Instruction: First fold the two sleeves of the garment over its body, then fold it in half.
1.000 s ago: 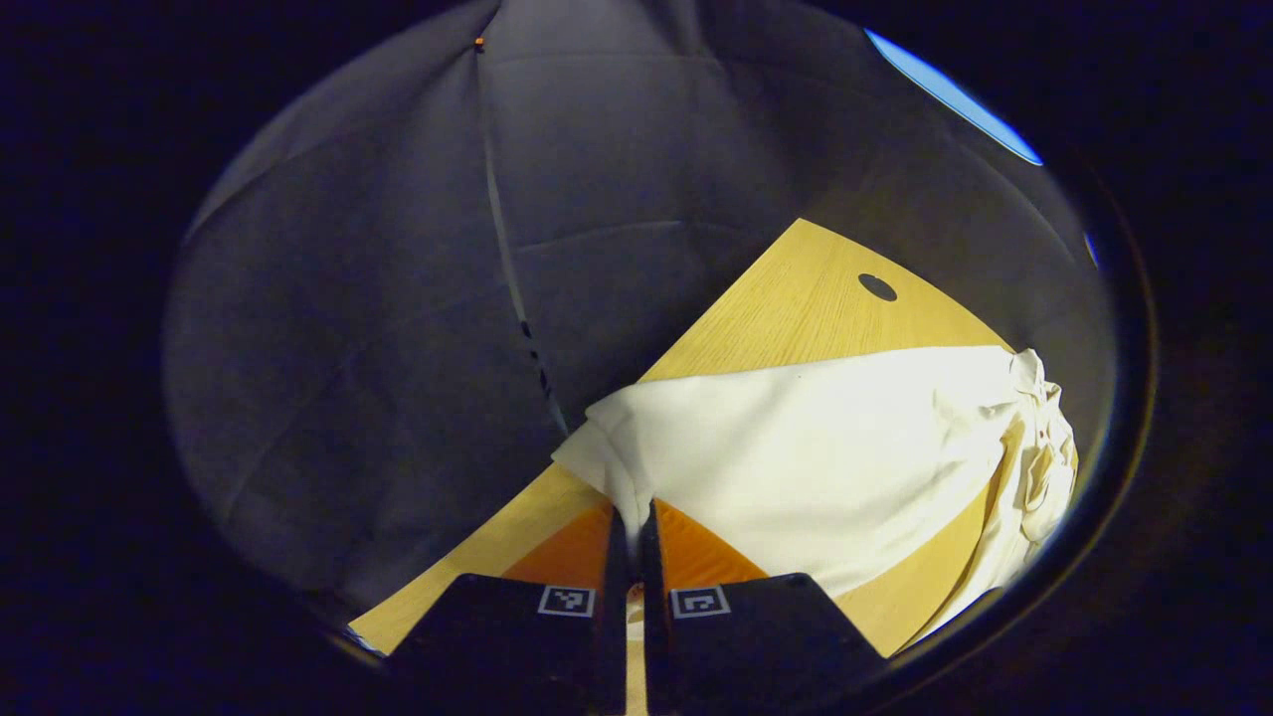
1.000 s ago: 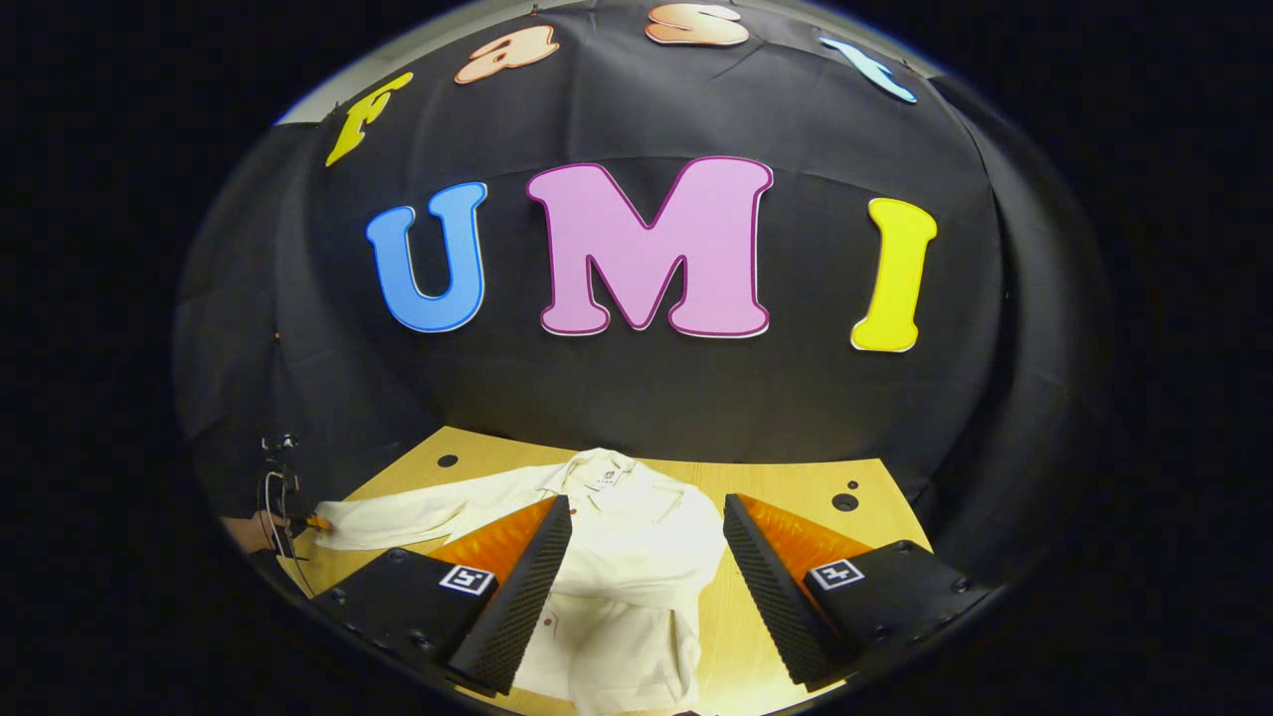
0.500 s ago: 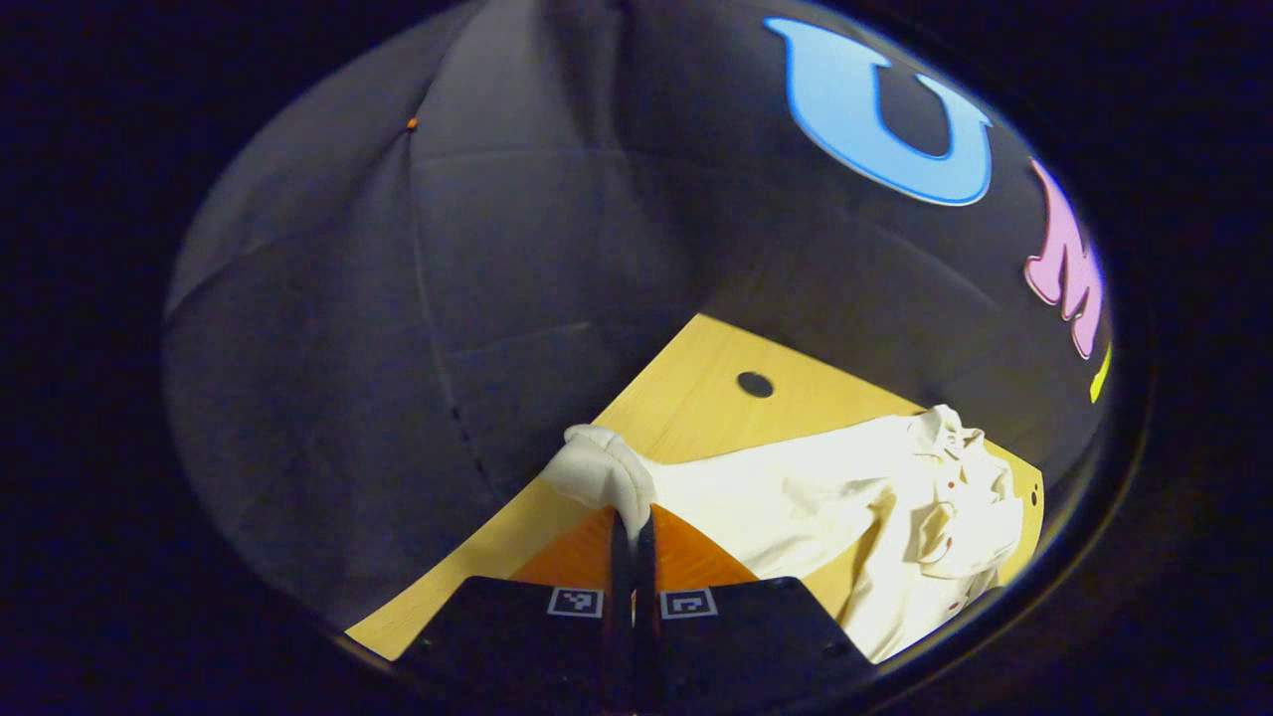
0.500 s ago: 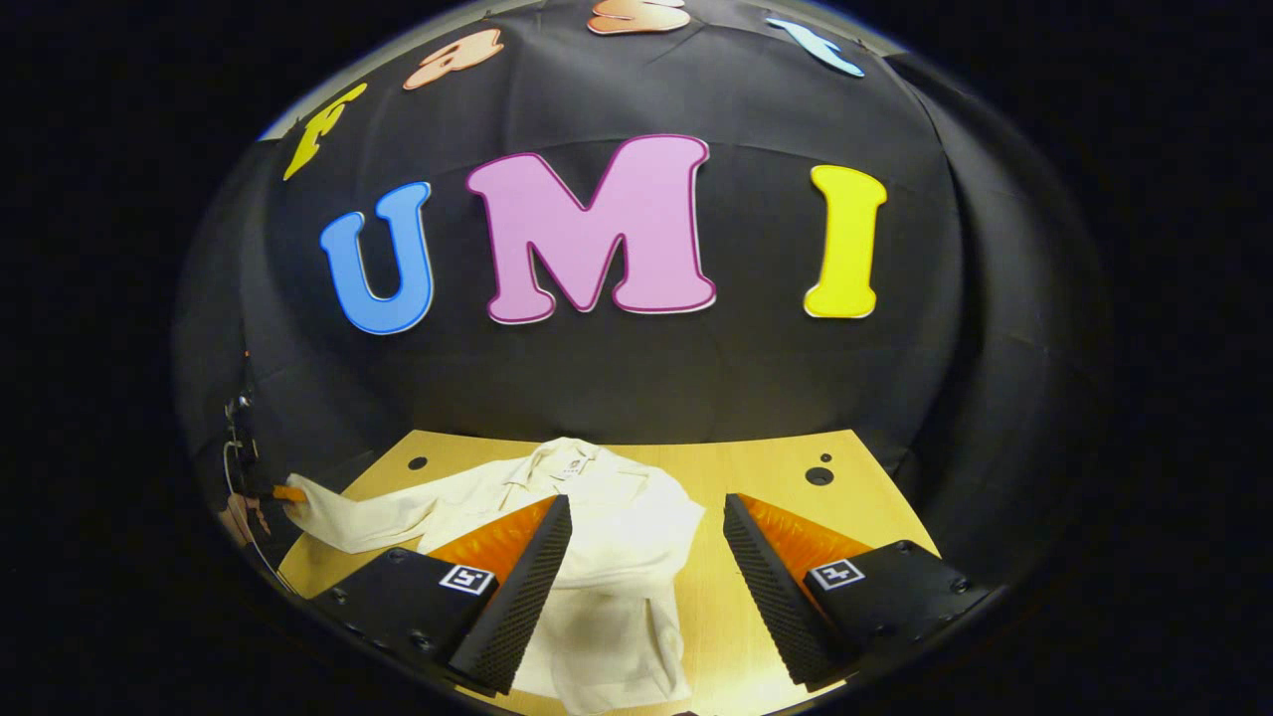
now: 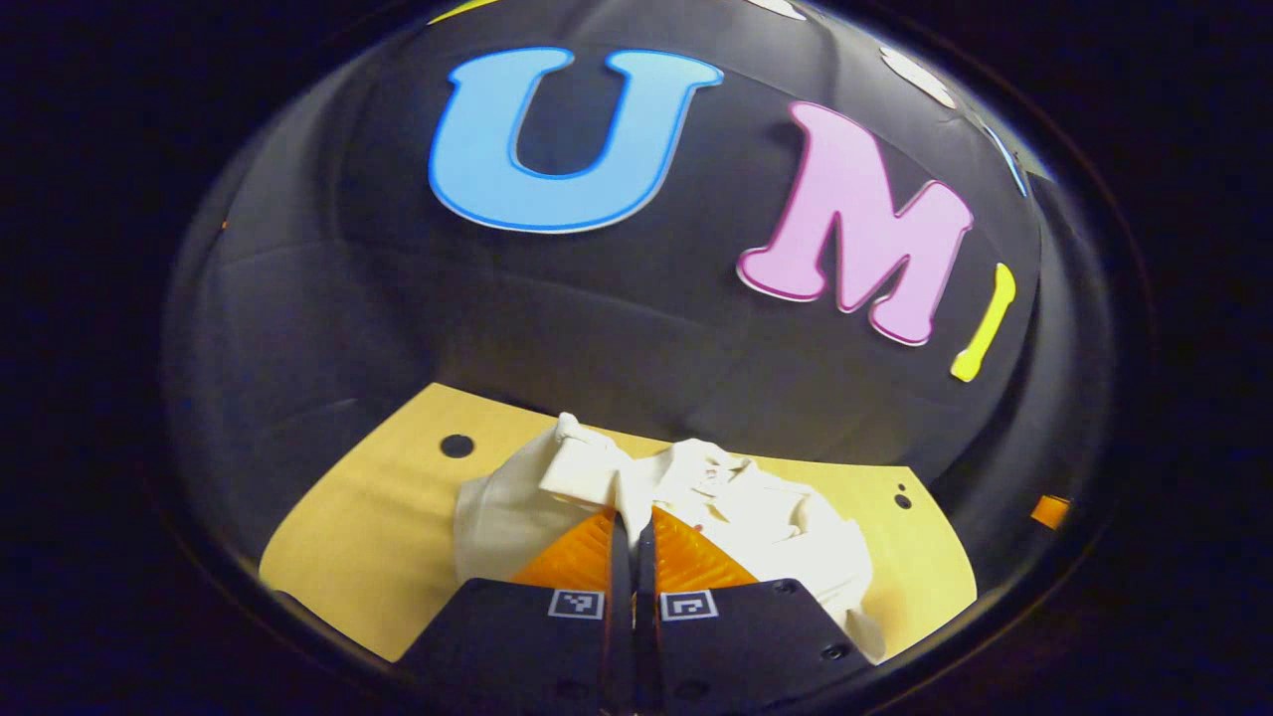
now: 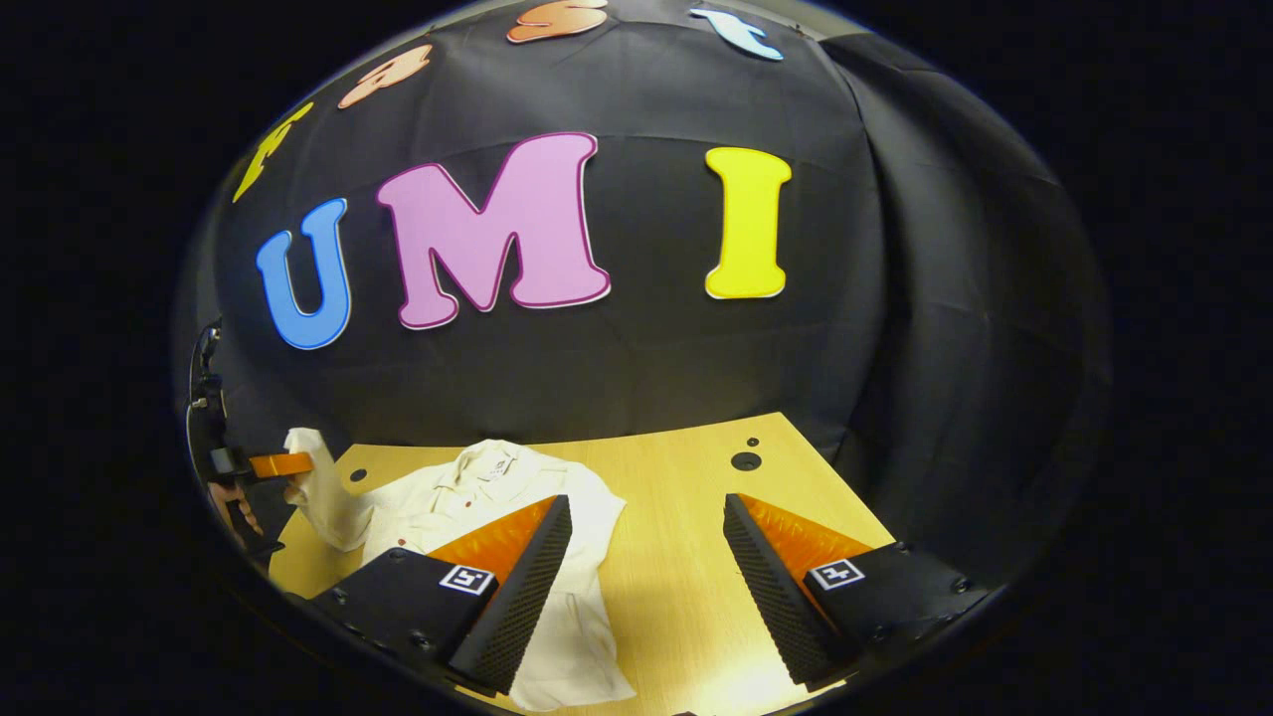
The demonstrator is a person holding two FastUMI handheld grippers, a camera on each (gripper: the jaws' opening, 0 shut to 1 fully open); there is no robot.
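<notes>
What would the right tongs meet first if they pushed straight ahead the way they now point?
Probably bare table: the right tongs are open, and the wood runs between the fingers up to the black wall cloth. The cream shirt lies off to their left side. Height above the table is hard to judge.

The left gripper view rides low over the table (image 5: 368, 537), looking along its own closed jaws, which meet at 6 o'clock, toward the booth wall (image 5: 636, 298); the garment (image 5: 756, 517) lies close ahead, its sleeve (image 5: 587, 472) right at the fingertips. The right gripper view sits a little higher and farther back, facing the same wall, its parted jaws at 5 and 7 o'clock framing the wood. Both views share the table, the wall and the garment (image 6: 467, 497); the right gripper view also catches the left gripper (image 6: 283, 464) far off at 9 o'clock, at the sleeve (image 6: 323, 492)
</notes>
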